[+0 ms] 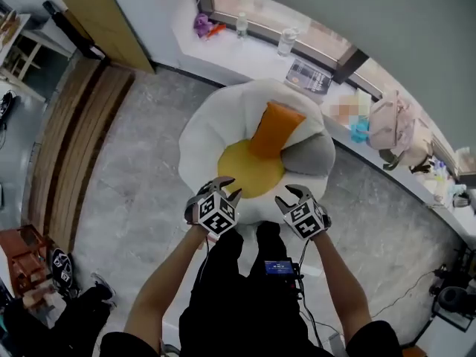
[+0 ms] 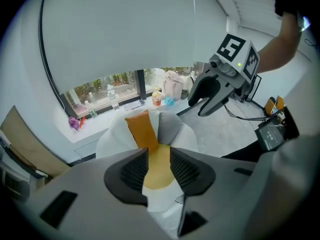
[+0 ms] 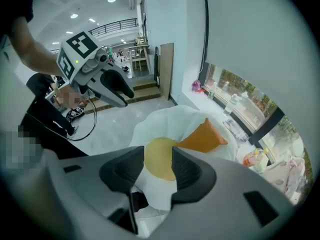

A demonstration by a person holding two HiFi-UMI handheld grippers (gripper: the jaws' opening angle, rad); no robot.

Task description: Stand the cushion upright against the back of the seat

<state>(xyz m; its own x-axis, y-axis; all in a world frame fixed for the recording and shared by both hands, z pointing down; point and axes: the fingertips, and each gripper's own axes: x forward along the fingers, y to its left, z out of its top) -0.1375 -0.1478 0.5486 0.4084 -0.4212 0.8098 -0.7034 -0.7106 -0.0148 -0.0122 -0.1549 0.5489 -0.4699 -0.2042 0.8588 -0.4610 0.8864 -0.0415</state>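
A white, egg-shaped floor seat (image 1: 204, 136) with a yellow centre (image 1: 249, 167) lies below me. An orange cushion (image 1: 274, 131) stands tilted against its back, with a grey cushion (image 1: 309, 155) to its right. In the head view my left gripper (image 1: 225, 187) and right gripper (image 1: 291, 194) hang side by side above the seat's front edge, clear of both cushions. The left gripper (image 2: 159, 156) has its jaws apart and empty, the orange cushion (image 2: 140, 129) far beyond them. The right gripper (image 3: 158, 156) is also open and empty, with the orange cushion (image 3: 204, 136) ahead.
A white window sill (image 1: 253, 39) behind the seat carries bottles, a purple thing, a book and a beige bag (image 1: 393, 129). A wooden board (image 1: 111, 21) leans on the wall at the left, by wooden steps (image 1: 74, 140). Cables (image 1: 405, 292) trail on the grey floor at the right.
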